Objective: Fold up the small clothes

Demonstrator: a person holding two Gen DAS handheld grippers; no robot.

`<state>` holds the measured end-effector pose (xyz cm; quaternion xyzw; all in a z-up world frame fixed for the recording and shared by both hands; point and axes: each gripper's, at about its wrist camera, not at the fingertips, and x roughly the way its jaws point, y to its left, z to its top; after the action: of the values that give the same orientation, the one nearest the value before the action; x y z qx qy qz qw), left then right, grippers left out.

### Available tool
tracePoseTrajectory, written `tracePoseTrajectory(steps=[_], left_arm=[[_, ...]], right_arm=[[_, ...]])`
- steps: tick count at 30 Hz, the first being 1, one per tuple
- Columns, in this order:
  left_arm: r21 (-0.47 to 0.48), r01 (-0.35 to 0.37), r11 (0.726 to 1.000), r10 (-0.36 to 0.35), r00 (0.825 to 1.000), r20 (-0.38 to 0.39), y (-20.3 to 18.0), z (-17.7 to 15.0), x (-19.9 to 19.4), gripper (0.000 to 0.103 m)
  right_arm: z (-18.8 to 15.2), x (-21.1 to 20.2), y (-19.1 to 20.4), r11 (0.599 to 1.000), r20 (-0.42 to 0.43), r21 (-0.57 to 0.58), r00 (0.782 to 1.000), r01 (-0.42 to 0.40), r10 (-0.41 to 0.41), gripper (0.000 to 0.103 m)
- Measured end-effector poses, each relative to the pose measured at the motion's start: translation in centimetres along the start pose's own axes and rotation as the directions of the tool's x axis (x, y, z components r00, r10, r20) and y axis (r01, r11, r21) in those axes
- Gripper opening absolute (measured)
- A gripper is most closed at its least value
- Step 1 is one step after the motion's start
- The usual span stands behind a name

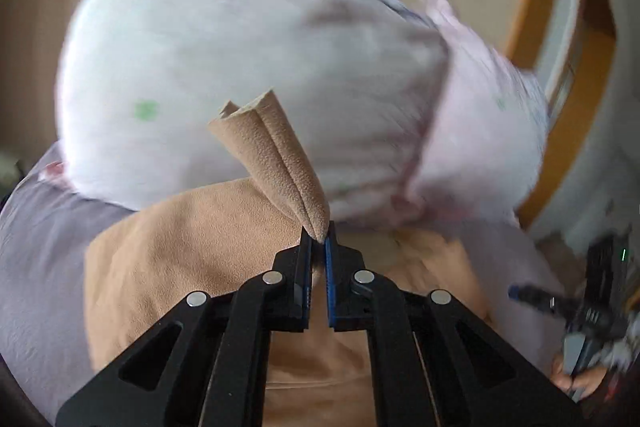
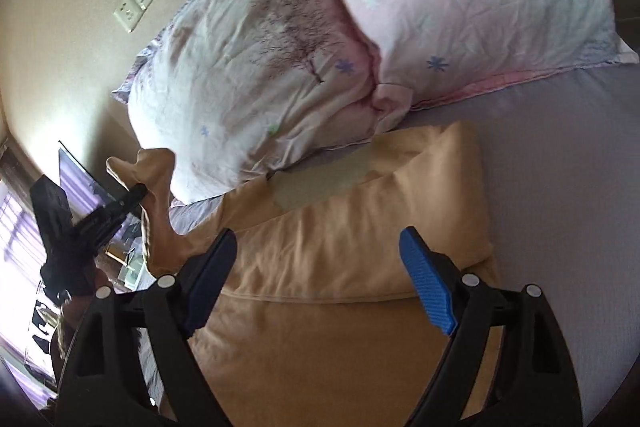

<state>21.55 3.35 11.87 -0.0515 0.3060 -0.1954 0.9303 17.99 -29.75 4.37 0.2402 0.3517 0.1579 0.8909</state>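
Garment [image 2: 340,267], tan and fleecy, lies partly folded on the lilac bed sheet [image 2: 560,187], just below two pillows [image 2: 260,67]. Left tongs [image 1: 319,239] are pinching a bunched corner of it, lifted clear of the bed. Right tongs [image 2: 320,267] are spread, hovering above the folded body and holding nothing. Judgement: carry the lifted corner across in line with the existing crease, keeping it taut; right tongs should steady the fold edge.

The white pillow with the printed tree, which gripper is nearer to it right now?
Left. The left gripper, shut on a pinched corner of the tan fleece garment, is raised right beside the white tree-print pillow. The right gripper hangs open over the garment, farther back.
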Motion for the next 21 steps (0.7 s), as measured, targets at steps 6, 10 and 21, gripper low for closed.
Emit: tracePoseTrajectory(steps=[6, 10, 21], left_arm=[[0.549, -0.031, 0.835, 0.144, 0.976, -0.165, -14.4, -10.3, 7.9, 0.014], [0.576, -0.025, 0.817, 0.084, 0.994, -0.076, -13.9, -10.5, 3.0, 0.069], [0.075, -0.238, 0.968, 0.244, 0.965, -0.094, 4.0, -2.3, 1.8, 0.076]], right_arm=[[0.2, 1.3, -5.5, 0.986, -0.077, 0.161, 0.996, 0.047, -0.035, 0.083], [0.5, 2.1, -5.6, 0.989, -0.103, 0.145, 0.994, 0.043, -0.028, 0.068], [-0.7, 9.6, -2.2, 0.996, -0.286, 0.005, 0.955, 0.088, -0.083, 0.024]])
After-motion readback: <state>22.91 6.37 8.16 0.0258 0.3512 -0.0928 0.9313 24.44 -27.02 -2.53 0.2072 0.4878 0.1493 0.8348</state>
